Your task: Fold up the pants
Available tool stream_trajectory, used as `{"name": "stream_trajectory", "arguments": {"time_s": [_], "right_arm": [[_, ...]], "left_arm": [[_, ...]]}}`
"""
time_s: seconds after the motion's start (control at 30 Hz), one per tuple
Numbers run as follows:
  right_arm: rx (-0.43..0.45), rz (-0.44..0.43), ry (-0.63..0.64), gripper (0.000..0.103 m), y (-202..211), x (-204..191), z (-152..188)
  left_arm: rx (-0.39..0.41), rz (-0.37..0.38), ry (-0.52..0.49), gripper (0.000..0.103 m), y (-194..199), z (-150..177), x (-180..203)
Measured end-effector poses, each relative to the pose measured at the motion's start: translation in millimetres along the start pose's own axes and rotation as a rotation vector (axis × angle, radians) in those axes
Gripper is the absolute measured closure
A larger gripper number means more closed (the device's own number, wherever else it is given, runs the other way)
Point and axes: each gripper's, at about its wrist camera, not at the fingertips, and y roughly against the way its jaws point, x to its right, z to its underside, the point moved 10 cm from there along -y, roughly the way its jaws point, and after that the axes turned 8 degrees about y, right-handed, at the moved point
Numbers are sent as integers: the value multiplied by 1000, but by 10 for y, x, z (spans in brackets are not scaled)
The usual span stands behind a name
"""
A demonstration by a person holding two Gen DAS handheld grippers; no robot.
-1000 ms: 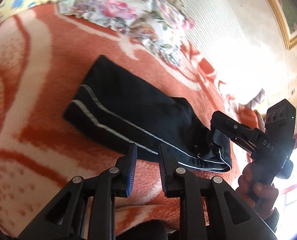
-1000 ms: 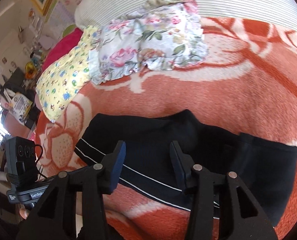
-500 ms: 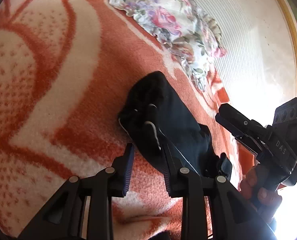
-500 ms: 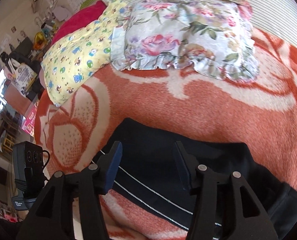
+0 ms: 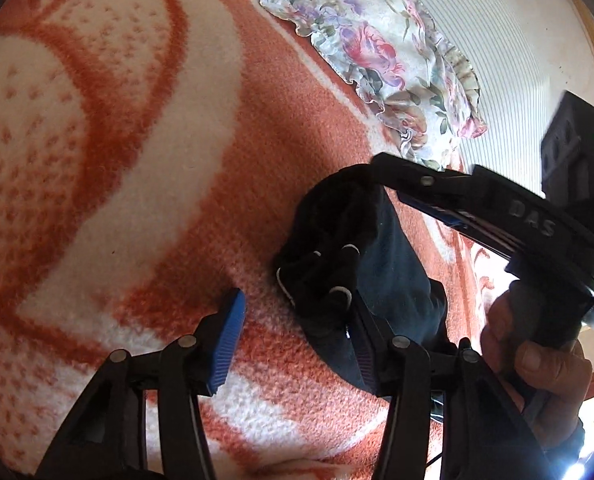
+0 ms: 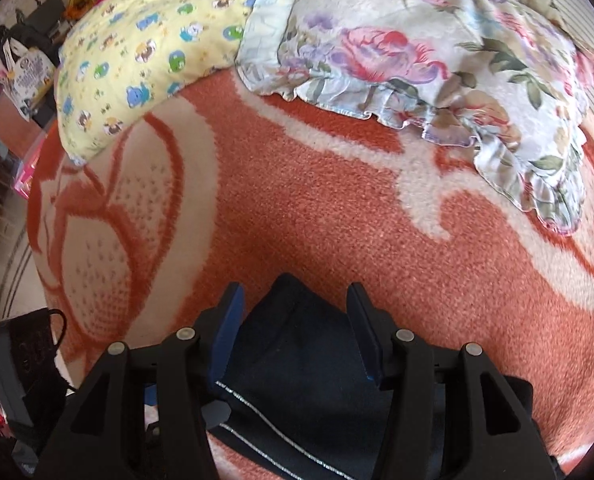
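Note:
Dark navy pants (image 5: 393, 264) with thin white side stripes lie bunched on the orange and cream blanket (image 5: 145, 184). My left gripper (image 5: 295, 304) sits low at their near end with its jaws opening. The pants' edge drapes against its right finger (image 5: 363, 348), and the left blue pad (image 5: 229, 332) is over bare blanket. In the left wrist view my right gripper (image 5: 389, 172) reaches in from the right over the pants' far end, held by a hand (image 5: 537, 360). In the right wrist view that gripper (image 6: 295, 294) is open, with a folded corner of the pants (image 6: 297, 352) between its fingers, not pinched.
A floral pillow (image 6: 437, 52) and a yellow printed pillow (image 6: 145, 56) lie at the head of the bed. A striped sheet (image 5: 509, 60) and a framed picture's edge are behind them. Room clutter stands past the bed's left edge (image 6: 17, 64). The left gripper's black body (image 6: 21, 372) shows low left.
The left jaws have spread wide and the pants now look bunched at that gripper's right finger. The right gripper has swept across the pants and now sits over their end corner.

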Motion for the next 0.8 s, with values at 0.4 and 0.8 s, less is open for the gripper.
{"name": "stream_trajectory", "arguments": {"time_s": [0.4, 0.8], "right_arm": [[-30, -5, 22, 74, -202, 86, 8], [144, -75, -98, 80, 510, 214, 121]], "left_arm": [[20, 19, -65, 66, -109, -50, 107], [65, 98, -147, 71, 146, -1, 490]]}}
